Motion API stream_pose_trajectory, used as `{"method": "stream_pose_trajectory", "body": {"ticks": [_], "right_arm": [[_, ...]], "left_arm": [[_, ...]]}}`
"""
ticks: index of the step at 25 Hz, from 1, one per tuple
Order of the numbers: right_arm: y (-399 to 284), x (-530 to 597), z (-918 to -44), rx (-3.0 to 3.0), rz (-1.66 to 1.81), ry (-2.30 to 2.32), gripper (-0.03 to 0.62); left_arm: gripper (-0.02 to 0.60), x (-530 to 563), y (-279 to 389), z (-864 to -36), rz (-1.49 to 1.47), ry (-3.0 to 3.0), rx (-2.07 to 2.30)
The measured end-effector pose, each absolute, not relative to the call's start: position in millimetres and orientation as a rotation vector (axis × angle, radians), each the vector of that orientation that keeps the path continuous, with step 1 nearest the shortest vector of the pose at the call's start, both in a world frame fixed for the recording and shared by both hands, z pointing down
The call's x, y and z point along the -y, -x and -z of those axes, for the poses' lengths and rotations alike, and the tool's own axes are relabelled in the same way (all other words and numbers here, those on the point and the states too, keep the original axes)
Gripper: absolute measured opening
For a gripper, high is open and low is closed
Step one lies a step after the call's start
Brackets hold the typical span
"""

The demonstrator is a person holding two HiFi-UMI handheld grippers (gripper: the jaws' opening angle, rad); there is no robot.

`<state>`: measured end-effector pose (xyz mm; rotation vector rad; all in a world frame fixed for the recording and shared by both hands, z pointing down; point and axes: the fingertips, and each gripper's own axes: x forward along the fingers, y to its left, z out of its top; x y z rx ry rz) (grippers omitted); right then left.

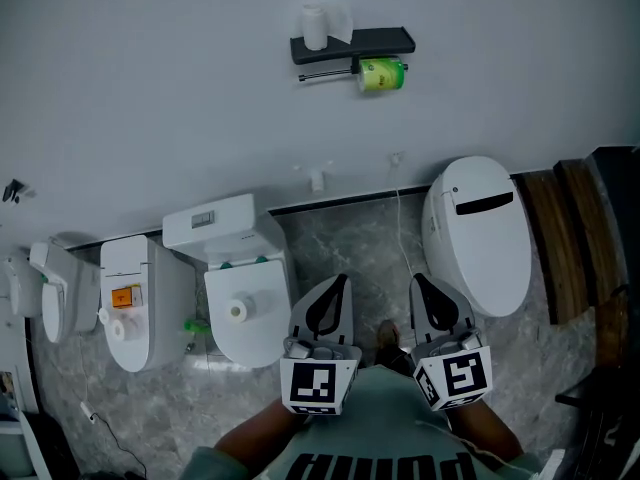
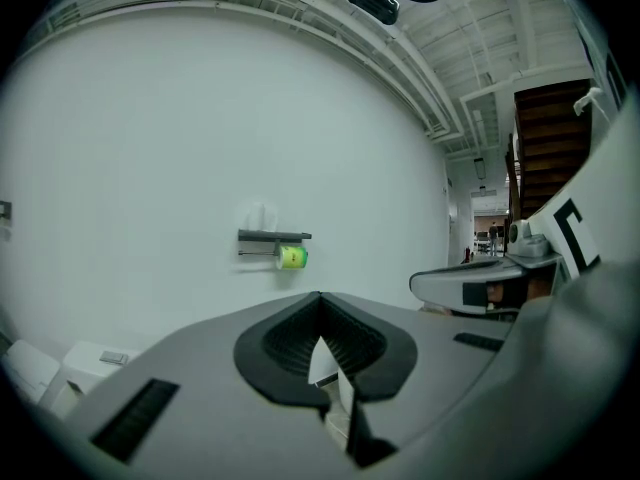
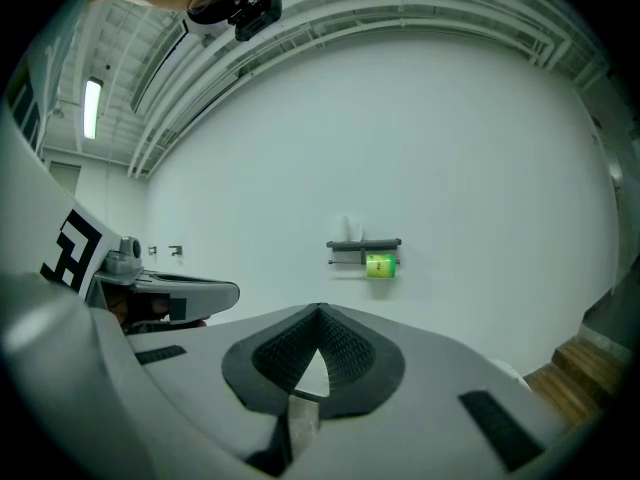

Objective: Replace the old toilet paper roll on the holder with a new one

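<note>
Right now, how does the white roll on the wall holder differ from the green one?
Pose: the white roll stands upright, while the green roll lies on its side.
Place: the white roll sits on top of the black holder, toward its left end; the green roll hangs beneath its right end, at the end of the bar.
Colour: one is plain white, the other bright green.
Both are on the same holder.

Nothing is legible: the black print on the shirt (image 1: 380, 418) is cut off, and the wrapper of the green roll (image 1: 381, 74) below the shelf (image 1: 380, 40) is too small to read.
</note>
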<state>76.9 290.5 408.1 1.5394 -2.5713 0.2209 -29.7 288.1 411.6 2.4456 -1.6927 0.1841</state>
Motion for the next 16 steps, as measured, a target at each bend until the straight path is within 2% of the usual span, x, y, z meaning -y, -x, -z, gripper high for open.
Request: {"method": "stream_pose_trajectory", "body": {"ticks": [16], "right_arm": [[-87,-283,-397,2.570,-0.176,-1.556,0.006]], "left_arm": [[0.008,-283,24,-401,-0.177,-2.462,1.705]]}}
